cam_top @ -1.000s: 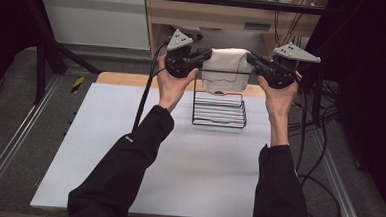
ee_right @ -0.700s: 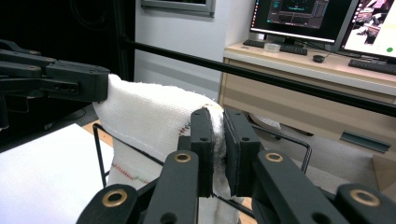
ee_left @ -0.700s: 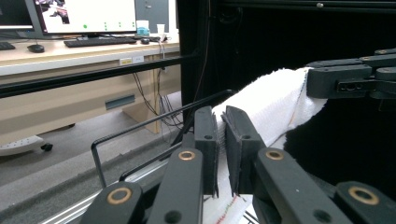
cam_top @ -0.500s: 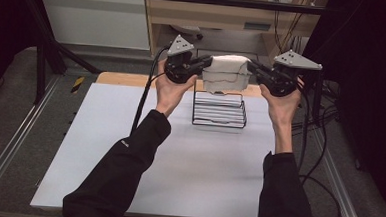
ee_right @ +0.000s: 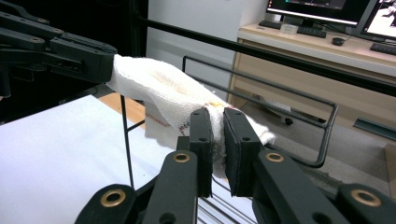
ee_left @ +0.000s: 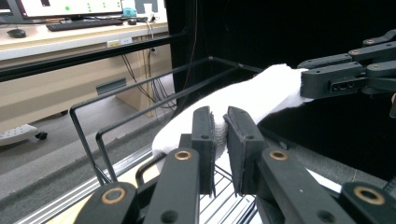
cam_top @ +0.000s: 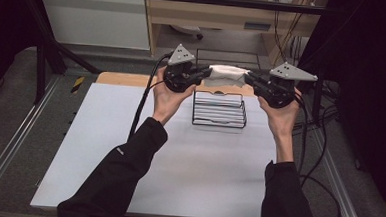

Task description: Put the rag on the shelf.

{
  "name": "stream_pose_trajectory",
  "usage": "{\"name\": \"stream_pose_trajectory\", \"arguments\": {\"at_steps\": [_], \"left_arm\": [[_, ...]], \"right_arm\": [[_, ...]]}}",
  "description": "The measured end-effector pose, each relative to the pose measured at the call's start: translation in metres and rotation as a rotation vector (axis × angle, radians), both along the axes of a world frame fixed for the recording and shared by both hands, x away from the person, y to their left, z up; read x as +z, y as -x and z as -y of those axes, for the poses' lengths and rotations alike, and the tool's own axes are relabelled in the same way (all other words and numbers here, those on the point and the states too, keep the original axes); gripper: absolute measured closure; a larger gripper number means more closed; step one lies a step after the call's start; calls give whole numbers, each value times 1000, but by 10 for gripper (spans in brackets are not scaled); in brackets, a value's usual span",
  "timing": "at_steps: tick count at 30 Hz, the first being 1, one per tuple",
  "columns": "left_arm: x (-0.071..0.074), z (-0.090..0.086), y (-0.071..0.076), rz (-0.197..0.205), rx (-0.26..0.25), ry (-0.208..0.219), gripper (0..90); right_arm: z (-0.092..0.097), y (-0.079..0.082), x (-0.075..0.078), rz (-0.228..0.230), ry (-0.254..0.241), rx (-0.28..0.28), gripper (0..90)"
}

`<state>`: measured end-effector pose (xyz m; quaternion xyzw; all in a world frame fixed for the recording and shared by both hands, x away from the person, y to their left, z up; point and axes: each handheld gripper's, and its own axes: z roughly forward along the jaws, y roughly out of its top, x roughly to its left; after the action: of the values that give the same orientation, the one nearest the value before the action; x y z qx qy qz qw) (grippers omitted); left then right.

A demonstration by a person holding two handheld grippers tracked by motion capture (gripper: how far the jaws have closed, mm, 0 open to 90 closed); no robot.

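Both forearms, in black sleeves, reach forward from the near edge over the table (cam_top: 128, 150), hands raised at the far side. Left hand (cam_top: 167, 98) holds the left gripper (cam_top: 199, 75) pointing toward the right; right hand (cam_top: 280, 115) holds the right gripper (cam_top: 250, 79) pointing toward the left. The two face each other at about the same height.

Between them hangs a white cloth (cam_top: 225, 75), stretched end to end above the wire rack (cam_top: 219, 110). Left gripper view: jaws nearly closed, pinching one end of the cloth (ee_left: 252, 100); right gripper (ee_left: 322, 81) grips the far end. Right gripper view: jaws clamped narrow on the other end of the cloth (ee_right: 163, 95), which has thin red stitching along a fold.

The rack stands at the far middle of the table, directly under the cloth. Whether the cloth touches the rack's back frame is hard to tell. Cables (cam_top: 141, 108) trail from both grippers.
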<state>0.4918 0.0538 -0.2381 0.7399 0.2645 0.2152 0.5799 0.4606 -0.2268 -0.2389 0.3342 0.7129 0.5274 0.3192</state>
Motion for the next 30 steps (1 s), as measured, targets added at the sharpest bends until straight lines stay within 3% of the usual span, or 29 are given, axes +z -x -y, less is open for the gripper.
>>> {"name": "stream_pose_trajectory", "arguments": {"at_steps": [7,14,22,30], "left_arm": [[1,-6,6,-20,-9,-15,752],[18,-16,7,-27,12,13,776],[32,3,-10,-85,19,-13,887],[22,11,-9,-111,-11,-62,897]], "right_arm": [[-1,0,-9,-9,4,3,826],[-2,1,-9,-6,15,7,825],[-2,2,-11,-4,17,10,824],[-1,3,-14,-8,14,17,822]]}}
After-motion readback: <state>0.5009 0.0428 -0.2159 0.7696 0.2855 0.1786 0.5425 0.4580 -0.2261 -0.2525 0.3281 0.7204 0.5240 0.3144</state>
